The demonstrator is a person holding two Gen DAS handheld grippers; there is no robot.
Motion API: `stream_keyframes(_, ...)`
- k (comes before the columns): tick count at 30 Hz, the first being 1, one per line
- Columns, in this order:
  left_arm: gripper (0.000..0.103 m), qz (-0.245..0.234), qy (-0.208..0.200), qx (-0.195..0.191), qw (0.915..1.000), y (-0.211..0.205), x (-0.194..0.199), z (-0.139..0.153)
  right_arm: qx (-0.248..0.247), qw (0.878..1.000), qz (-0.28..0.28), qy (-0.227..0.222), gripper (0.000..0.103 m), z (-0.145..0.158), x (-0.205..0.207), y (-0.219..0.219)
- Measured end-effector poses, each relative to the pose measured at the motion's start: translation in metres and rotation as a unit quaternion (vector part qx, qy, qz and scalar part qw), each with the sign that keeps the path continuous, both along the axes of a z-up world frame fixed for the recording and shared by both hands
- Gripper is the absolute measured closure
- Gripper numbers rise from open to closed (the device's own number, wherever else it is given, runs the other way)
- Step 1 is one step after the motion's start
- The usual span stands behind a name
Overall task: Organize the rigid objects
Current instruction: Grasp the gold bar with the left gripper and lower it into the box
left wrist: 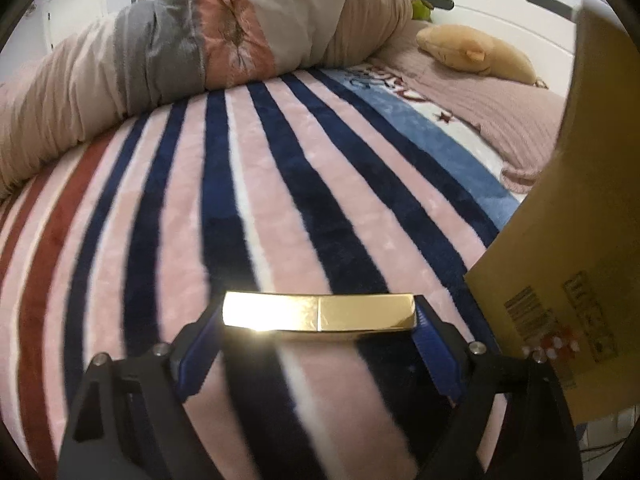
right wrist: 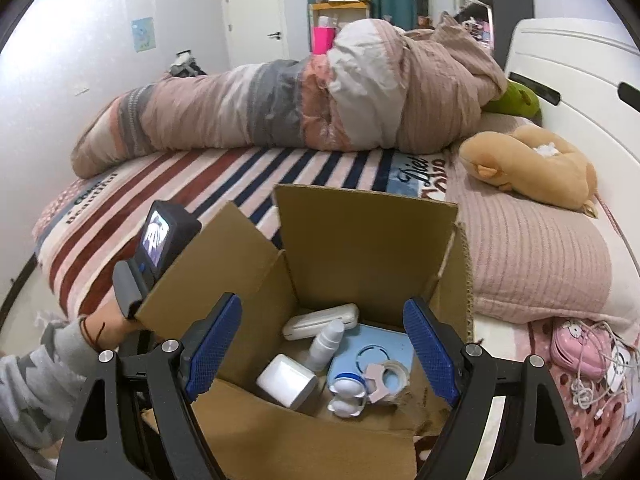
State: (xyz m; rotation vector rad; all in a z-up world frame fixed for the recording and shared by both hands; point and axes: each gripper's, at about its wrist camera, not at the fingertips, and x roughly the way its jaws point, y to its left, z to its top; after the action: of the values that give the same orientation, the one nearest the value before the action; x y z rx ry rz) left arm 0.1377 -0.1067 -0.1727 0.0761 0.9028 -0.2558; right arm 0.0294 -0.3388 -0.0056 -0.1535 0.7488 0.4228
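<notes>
My left gripper (left wrist: 318, 316) is shut on a shiny gold bar-shaped case (left wrist: 318, 311), held crosswise between the blue pads above the striped blanket (left wrist: 280, 184). The cardboard box's flap (left wrist: 568, 240) stands just to its right. My right gripper (right wrist: 322, 348) is open and empty, hovering over the open cardboard box (right wrist: 360, 240). Inside the box lie a white case (right wrist: 320, 321), a white bottle (right wrist: 326, 344), a white cube (right wrist: 286, 386), a blue flat item (right wrist: 384, 348), a tape roll (right wrist: 390, 376) and a small white-blue figure (right wrist: 346, 396).
A rolled duvet (right wrist: 300, 108) lies across the far side of the bed. A tan plush toy (right wrist: 532, 172) rests on the pink pillow cover (right wrist: 532, 264) at right. A pink pouch and white cables (right wrist: 584, 356) lie at the right edge. The left hand-held unit (right wrist: 160, 248) is left of the box.
</notes>
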Motion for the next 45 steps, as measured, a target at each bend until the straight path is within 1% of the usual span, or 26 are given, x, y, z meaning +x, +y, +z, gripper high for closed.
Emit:
stream_keyframes(2,0.016,-0.001,-0.014,0.006,0.9999,0.01,-0.007,0.019,0.0,1.0,0.013,-0.006,0.022,0.003,-0.003,0.003)
stream_keyframes(4,0.016,0.0,-0.026,0.002,0.9997,0.022,-0.016,0.041,-0.002,1.0,0.025,-0.017,0.022,0.006,-0.006,0.007)
stream_keyframes(6,0.016,-0.005,-0.034,-0.004,0.9994,0.033,-0.026,0.069,0.004,0.999,0.042,-0.024,0.022,0.01,-0.01,0.012)
stream_keyframes(9,0.016,-0.031,-0.053,-0.008,0.9981,0.037,-0.044,0.115,0.012,0.997,0.067,-0.036,0.022,0.014,-0.016,0.019)
stream_keyframes(12,0.016,-0.068,-0.055,-0.038,0.9954,0.03,-0.06,0.158,0.015,0.994,0.096,-0.053,0.022,0.016,-0.025,0.028)
stream_keyframes(15,0.016,-0.105,-0.042,-0.074,0.9909,0.014,-0.067,0.183,0.023,0.991,0.119,-0.058,0.022,0.016,-0.03,0.034)
stream_keyframes(18,0.016,-0.147,-0.024,-0.097,0.9841,-0.013,-0.07,0.196,0.028,0.987,0.142,-0.062,0.023,0.014,-0.033,0.037)
stream_keyframes(19,0.016,-0.157,-0.019,-0.099,0.9824,-0.023,-0.071,0.198,0.026,0.986,0.149,-0.066,0.024,0.014,-0.034,0.038)
stream_keyframes(21,0.016,-0.184,-0.007,-0.101,0.9777,-0.048,-0.07,0.202,0.023,0.984,0.157,-0.079,0.035,0.015,-0.037,0.039)
stream_keyframes(25,0.016,-0.225,0.022,-0.098,0.9693,-0.088,-0.07,0.203,0.02,0.985,0.142,-0.095,0.044,0.021,-0.036,0.031)
stream_keyframes(27,0.016,-0.234,0.035,-0.09,0.9674,-0.104,-0.065,0.198,0.021,0.986,0.137,-0.094,0.065,0.022,-0.033,0.024)
stream_keyframes(28,0.016,-0.238,0.044,-0.087,0.9665,-0.111,-0.063,0.196,0.02,0.987,0.133,-0.091,0.07,0.021,-0.031,0.021)
stream_keyframes(29,0.016,-0.241,0.051,-0.084,0.9656,-0.118,-0.06,0.193,0.015,0.988,0.129,-0.087,0.078,0.02,-0.028,0.018)
stream_keyframes(30,0.016,-0.243,0.057,-0.081,0.965,-0.122,-0.057,0.19,0.012,0.988,0.127,-0.083,0.082,0.019,-0.028,0.016)
stream_keyframes(31,0.016,-0.245,0.064,-0.078,0.9642,-0.127,-0.054,0.188,0.005,0.99,0.118,-0.08,0.082,0.016,-0.025,0.013)
stream_keyframes(33,0.016,-0.25,0.082,-0.075,0.9618,-0.134,-0.049,0.18,0.01,0.991,0.112,-0.068,0.082,0.012,-0.021,0.006)
stream_keyframes(36,0.016,-0.252,0.117,-0.076,0.9577,-0.14,-0.04,0.166,0.018,0.993,0.106,-0.037,0.082,0.004,-0.013,-0.001)
stream_keyframes(39,0.015,-0.248,0.14,-0.076,0.9556,-0.143,-0.034,0.155,0.02,0.994,0.105,-0.003,0.082,-0.005,-0.004,-0.003)
stream_keyframes(42,0.013,-0.241,0.145,-0.061,0.9578,-0.143,-0.033,0.148,0.007,0.995,0.1,0.013,0.081,-0.013,0.0,0.001)
stream_keyframes(45,0.01,-0.237,0.136,-0.049,0.9607,-0.141,-0.035,0.149,-0.002,0.995,0.095,0.016,0.074,-0.016,0.0,0.003)
